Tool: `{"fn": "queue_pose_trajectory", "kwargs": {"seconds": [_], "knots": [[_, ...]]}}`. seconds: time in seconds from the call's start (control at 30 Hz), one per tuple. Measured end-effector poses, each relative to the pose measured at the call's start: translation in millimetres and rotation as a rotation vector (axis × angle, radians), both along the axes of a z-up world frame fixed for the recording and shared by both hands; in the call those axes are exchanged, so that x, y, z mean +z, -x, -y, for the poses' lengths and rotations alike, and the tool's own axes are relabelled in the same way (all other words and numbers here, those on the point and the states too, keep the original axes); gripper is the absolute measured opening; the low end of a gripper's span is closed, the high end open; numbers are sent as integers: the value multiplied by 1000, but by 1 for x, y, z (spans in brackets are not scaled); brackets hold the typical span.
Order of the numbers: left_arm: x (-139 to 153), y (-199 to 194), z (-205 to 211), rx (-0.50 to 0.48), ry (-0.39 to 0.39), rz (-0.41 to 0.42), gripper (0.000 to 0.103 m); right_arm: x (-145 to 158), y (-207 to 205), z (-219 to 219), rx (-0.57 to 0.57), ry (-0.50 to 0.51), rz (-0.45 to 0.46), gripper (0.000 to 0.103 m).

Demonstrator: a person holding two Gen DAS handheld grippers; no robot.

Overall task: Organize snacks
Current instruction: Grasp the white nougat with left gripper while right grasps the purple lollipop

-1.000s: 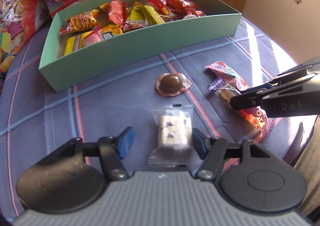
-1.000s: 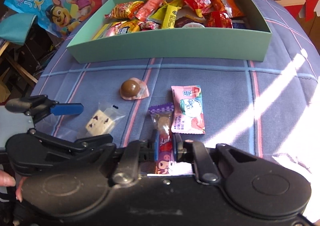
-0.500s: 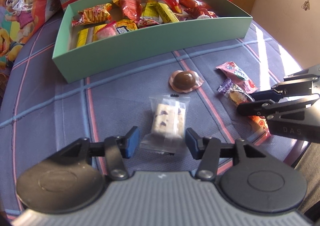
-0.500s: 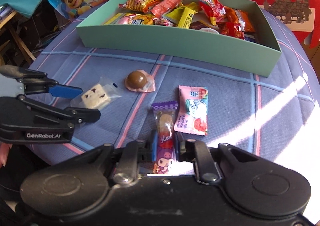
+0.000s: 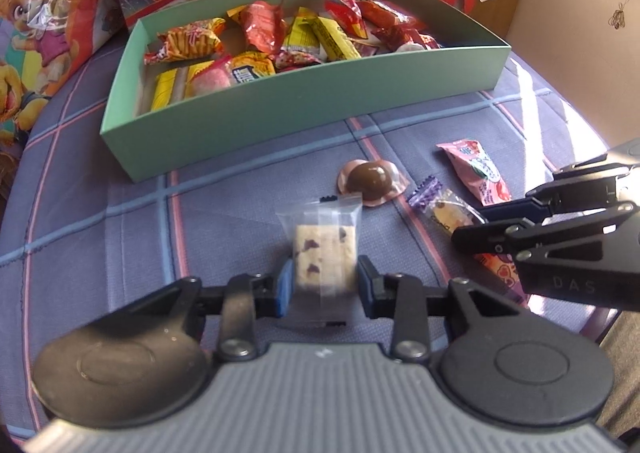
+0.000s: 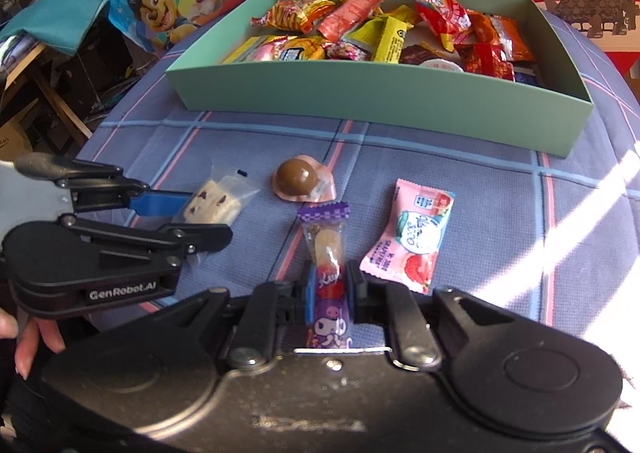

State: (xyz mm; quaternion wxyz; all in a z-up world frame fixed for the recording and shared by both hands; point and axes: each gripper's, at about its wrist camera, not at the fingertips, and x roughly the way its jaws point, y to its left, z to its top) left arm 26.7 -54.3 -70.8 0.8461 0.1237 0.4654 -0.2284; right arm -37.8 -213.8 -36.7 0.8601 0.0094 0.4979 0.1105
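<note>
Plaid cloth [image 5: 100,213] covered the bench. My left tongs [image 5: 323,287] pinched the nougat packet [image 5: 324,249], my right tongs [image 6: 329,289] the purple candy [image 6: 326,253], both near the green box [image 6: 360,101] of snacks.

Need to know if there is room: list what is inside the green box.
The green box holds a loose pile of wrapped snacks, red, yellow and orange. Its floor is mostly covered; lower layers cannot be seen.
</note>
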Motion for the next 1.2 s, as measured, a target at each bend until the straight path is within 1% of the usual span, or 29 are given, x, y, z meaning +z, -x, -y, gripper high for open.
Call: {"fn": "queue_pose_trajectory", "kwargs": {"seconds": [0.07,0.13,0.23,0.3,0.37,0.43,0.53,0.67,0.73,0.8,0.83,0.87,1.0,1.03,1.07,1.1,1.13,1.2], "knots": [[4,-2,-1,2,24,-8,32,2,-4,3,-13,-49,-13,14],[9,-2,-3,6,35,3,32,6,-6,11,-39,-99,-17,13],[15,-6,-8,24,51,5,32,12,-7,18,-58,-117,-3,13],[19,-9,-11,40,60,4,32,16,-9,24,-77,-159,-10,13],[24,-12,-14,49,83,3,32,24,-9,29,-84,-185,7,13],[31,-16,-13,48,100,11,32,32,-11,31,-82,-189,27,13],[42,-24,-9,46,120,31,32,45,-21,36,-93,-207,57,8],[52,-37,-5,52,136,54,32,51,-31,42,-115,-209,75,7],[53,-41,-3,52,133,59,32,47,-33,42,-108,-188,59,7],[50,-42,-5,53,138,48,32,40,-32,43,-105,-206,18,8],[48,-43,-5,56,137,42,32,33,-32,43,-109,-214,-14,10],[45,-43,-6,62,137,36,32,28,-31,41,-114,-210,-32,14],[36,-46,-12,85,151,16,32,10,-28,31,-120,-206,-65,22],[35,-46,-13,87,153,12,32,7,-29,29,-120,-199,-67,24],[33,-46,-15,87,153,9,32,4,-30,23,-121,-176,-64,29],[32,-46,-16,87,154,8,32,1,-32,20,-120,-164,-65,32],[31,-45,-17,87,155,7,32,-1,-32,18,-119,-161,-69,32],[30,-45,-20,92,162,3,32,-3,-35,10,-103,-130,-42,33]]}}
